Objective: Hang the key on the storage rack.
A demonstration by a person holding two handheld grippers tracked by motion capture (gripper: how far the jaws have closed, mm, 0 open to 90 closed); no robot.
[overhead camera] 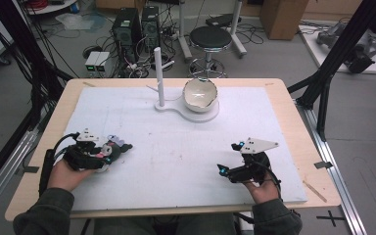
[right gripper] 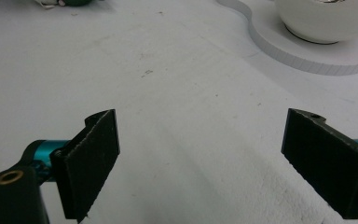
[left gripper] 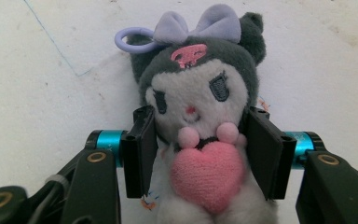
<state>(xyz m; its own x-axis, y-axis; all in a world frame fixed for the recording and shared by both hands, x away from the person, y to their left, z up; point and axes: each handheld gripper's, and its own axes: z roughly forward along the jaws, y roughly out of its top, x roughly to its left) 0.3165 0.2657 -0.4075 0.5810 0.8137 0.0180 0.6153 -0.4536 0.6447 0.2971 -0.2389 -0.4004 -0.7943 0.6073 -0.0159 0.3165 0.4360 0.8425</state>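
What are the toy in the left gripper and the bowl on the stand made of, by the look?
Plush toy: soft fabric, fuzzy nap, stitched eyes; its lilac ring looks like smooth plastic. Bowl: probably glazed ceramic, glossy white with highlights, though hard plastic is possible. Left gripper jaws press the toy's sides.

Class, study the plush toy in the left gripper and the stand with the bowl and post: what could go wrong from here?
1. The left gripper pinches only the plush toy's soft neck; it might slip or twist when lifted.
2. The bowl sits beside the thin post on the stand; a careless reach could knock either.
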